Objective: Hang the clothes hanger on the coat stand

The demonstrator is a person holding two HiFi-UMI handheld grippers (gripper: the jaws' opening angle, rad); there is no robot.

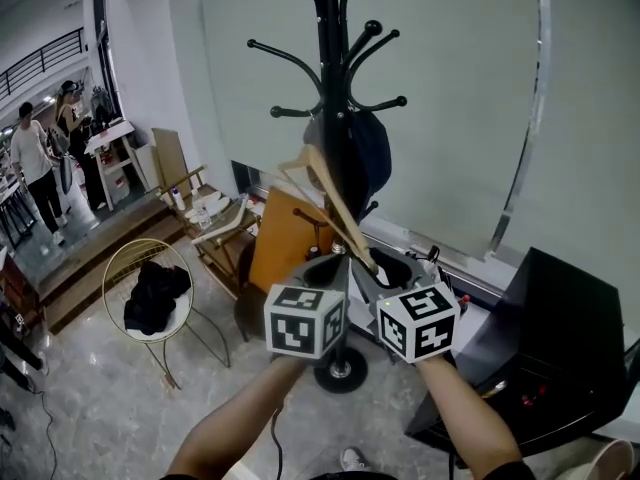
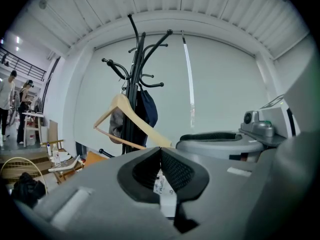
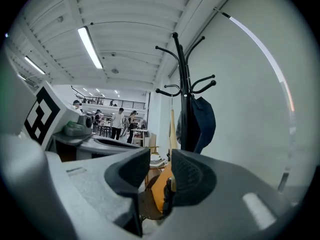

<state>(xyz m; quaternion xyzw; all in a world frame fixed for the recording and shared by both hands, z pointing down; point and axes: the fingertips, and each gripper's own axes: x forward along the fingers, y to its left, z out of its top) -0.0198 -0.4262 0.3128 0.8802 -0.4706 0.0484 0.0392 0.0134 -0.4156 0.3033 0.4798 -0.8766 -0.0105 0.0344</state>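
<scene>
The black coat stand (image 1: 328, 28) rises straight ahead, with a dark garment (image 1: 365, 158) hanging on one of its arms. A light wooden clothes hanger (image 1: 325, 193) slants up in front of the pole, and its lower end runs down into my right gripper (image 1: 385, 268), which is shut on it. In the right gripper view the hanger (image 3: 173, 129) stands edge-on against the right pad of that gripper (image 3: 160, 156). My left gripper (image 1: 335, 263) is close beside it, jaws shut with nothing between them (image 2: 160, 151). From the left gripper view the hanger (image 2: 132, 121) hangs just short of the stand (image 2: 135, 59).
A round wire chair (image 1: 150, 293) holding black cloth stands at the lower left. An orange panel (image 1: 285, 238) and a wooden chair (image 1: 215, 228) sit behind the stand's base (image 1: 342, 373). A black cabinet (image 1: 560, 348) fills the right. People (image 1: 30, 158) stand far left.
</scene>
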